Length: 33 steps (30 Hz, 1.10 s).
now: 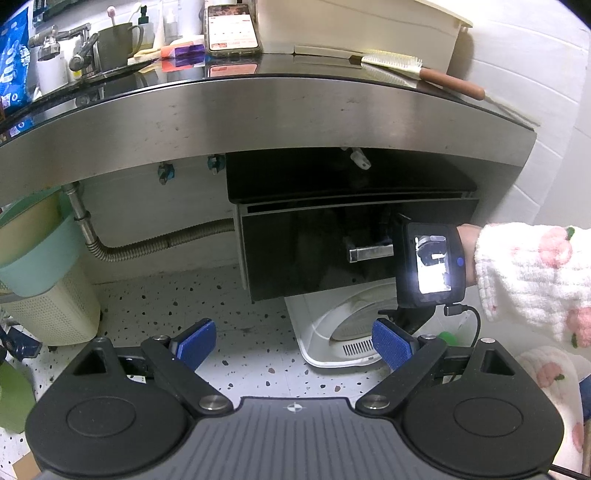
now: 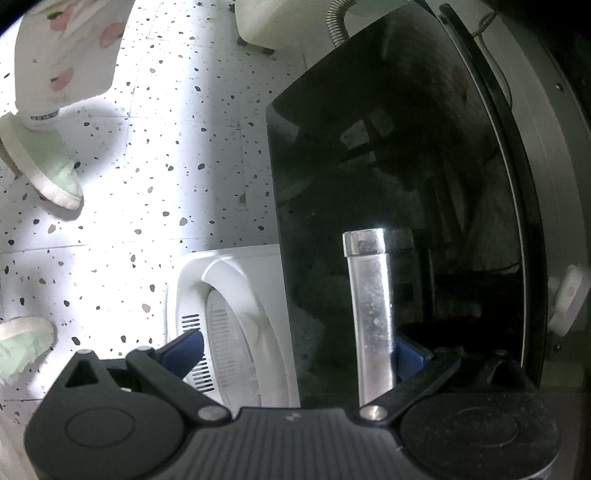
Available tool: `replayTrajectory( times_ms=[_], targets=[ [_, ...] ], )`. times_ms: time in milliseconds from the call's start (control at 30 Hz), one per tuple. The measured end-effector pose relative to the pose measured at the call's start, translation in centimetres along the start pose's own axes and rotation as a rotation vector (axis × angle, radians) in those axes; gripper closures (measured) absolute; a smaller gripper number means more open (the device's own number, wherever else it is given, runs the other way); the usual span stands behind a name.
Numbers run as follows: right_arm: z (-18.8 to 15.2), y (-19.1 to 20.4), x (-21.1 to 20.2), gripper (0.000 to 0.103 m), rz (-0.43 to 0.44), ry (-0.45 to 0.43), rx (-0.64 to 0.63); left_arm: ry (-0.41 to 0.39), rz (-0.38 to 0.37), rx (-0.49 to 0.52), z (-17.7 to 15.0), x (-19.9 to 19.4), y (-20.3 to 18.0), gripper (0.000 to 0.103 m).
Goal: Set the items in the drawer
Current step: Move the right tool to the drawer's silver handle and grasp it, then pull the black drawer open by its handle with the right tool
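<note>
Left claw [image 1: 293, 341]: blue pads spread wide apart, nothing between them. It hangs low over the speckled floor [image 1: 155, 299], facing the vanity, well back from the drawer.

Drawer [image 1: 314, 251]: glossy black front under the steel edge of the tabletop [image 1: 258, 110]. A dark slit shows along its top edge, between it and the black panel above. Whether it is pulled out at all cannot be told from this view. A square metal handle [image 1: 371, 254] sticks out from the middle of the front.

Right claw [image 2: 299, 350]: in the right wrist view it is rolled sideways, so the handle [image 2: 371, 314] runs up the frame. The pads stand apart. The handle lies between them, close against the right-hand blue pad [image 2: 408, 356], which sits partly behind it; the other pad [image 2: 184, 349] is well clear of it. Contact cannot be confirmed. In the left wrist view the right claw's body [image 1: 430, 264], with its lit screen, covers the right end of the handle; a white fleece sleeve [image 1: 528, 273] with pink print holds it.

Items on the tabletop: a brush [image 1: 417, 72] with a brown grip at the right end, a phone [image 1: 232, 29] with its screen lit, a purple and orange box [image 1: 184, 53], a dark mug [image 1: 116, 44] beside the tap [image 1: 61, 40].

Below the drawer a white appliance [image 1: 332, 332] stands on the floor. A corrugated metal hose [image 1: 162, 242] runs along the wall to the left. A pale green slipper [image 2: 51, 166] is on the floor in the right wrist view.
</note>
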State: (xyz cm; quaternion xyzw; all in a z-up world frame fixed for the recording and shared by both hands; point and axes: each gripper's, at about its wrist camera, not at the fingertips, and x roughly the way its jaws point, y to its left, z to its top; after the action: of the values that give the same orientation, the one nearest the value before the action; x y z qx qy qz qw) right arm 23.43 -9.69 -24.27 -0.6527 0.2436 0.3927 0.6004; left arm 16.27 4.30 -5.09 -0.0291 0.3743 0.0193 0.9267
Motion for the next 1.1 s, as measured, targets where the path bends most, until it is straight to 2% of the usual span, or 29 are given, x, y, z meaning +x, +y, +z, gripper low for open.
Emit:
replayTrajectory(
  times_ms=[200,300,467,700,833,933,1100],
  targets=[
    [-0.8,0.6,-1.5,0.0,0.047,-0.035,-0.014,-0.007,-0.014,-0.002,0.1,-0.1,-0.2,0.011],
    [-1.0,1.7,-2.1,0.0,0.041,-0.037,-0.044,-0.011,-0.021,0.001,0.1,-0.1,-0.4,0.011],
    [-0.9,2.1,-2.9,0.0,0.052,-0.039,-0.019,-0.02,-0.03,0.012,0.0,-0.6,-0.6,0.011],
    [-0.7,1.7,-3.2,0.0,0.078,-0.043,0.085,-0.037,-0.037,0.014,-0.2,-1.7,-0.3,0.011],
    [-0.5,1.3,-4.4,0.0,0.08,-0.061,0.223,-0.039,-0.049,0.001,-0.3,-1.9,0.1,0.011],
    [-0.8,0.5,-6.1,0.0,0.047,-0.099,0.358,-0.04,-0.058,-0.009,-0.3,-1.9,0.3,0.011],
    [-2.5,-1.5,-8.9,0.0,-0.005,-0.191,0.716,-0.04,-0.074,-0.017,-0.4,-1.8,0.4,0.011]
  ],
)
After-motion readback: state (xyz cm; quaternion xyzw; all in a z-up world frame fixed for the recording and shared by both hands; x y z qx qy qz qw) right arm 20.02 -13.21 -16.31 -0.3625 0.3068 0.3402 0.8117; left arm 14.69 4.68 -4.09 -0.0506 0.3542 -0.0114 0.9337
